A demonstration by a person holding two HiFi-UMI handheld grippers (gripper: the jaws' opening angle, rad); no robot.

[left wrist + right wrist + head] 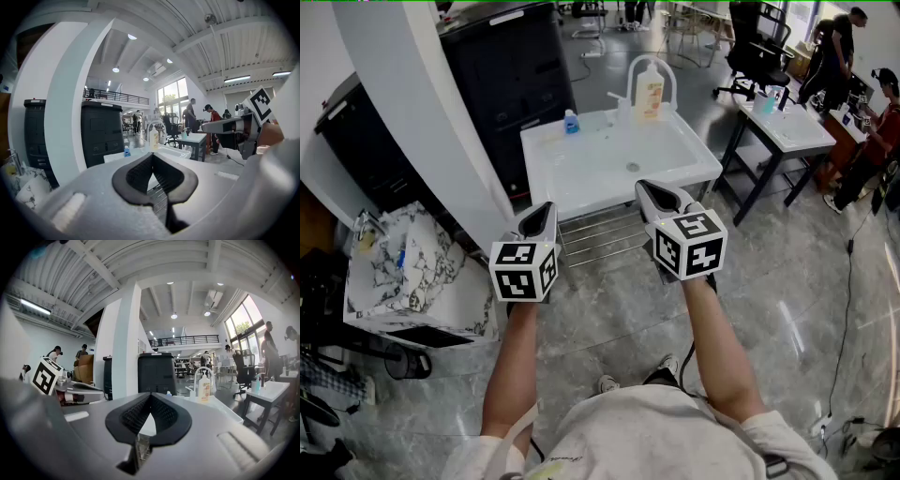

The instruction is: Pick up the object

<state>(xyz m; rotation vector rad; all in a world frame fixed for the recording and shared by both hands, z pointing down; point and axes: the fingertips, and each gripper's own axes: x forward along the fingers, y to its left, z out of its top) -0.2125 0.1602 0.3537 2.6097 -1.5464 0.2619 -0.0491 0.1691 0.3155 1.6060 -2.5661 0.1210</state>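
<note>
Both tools are held out side by side, short of the white sink [581, 192], with nothing yet reached for. The left gripper [540, 221] is seen pinched right together, its dark pads meeting at the tip, and nothing is caught between them. The same is shown for the right gripper [660, 199]: tips touching, nothing held.

Which object is meant is not settled by the task wording. Two candidates are seen, both well apart from the grippers. A pump bottle [650, 92] with a yellowish label stands upright at the sink's back rim, and a small blue bottle [571, 122] stands at the back left corner.

The pump bottle is judged to be plastic, firm in the wall but smooth. It may be slick if the sink area is wet, though wetness cannot be made out. Any liquid inside would keep the weight low, so it should be steady when lifted upright. A hold across the body at about mid-height is favoured. The thin pump neck is best avoided, since the bottle could swing or the head could be pressed.

The blue bottle is judged light and easily knocked over, so its body would have to be closed on squarely and gently. For either one, the jaws would have to be spread first.
</note>
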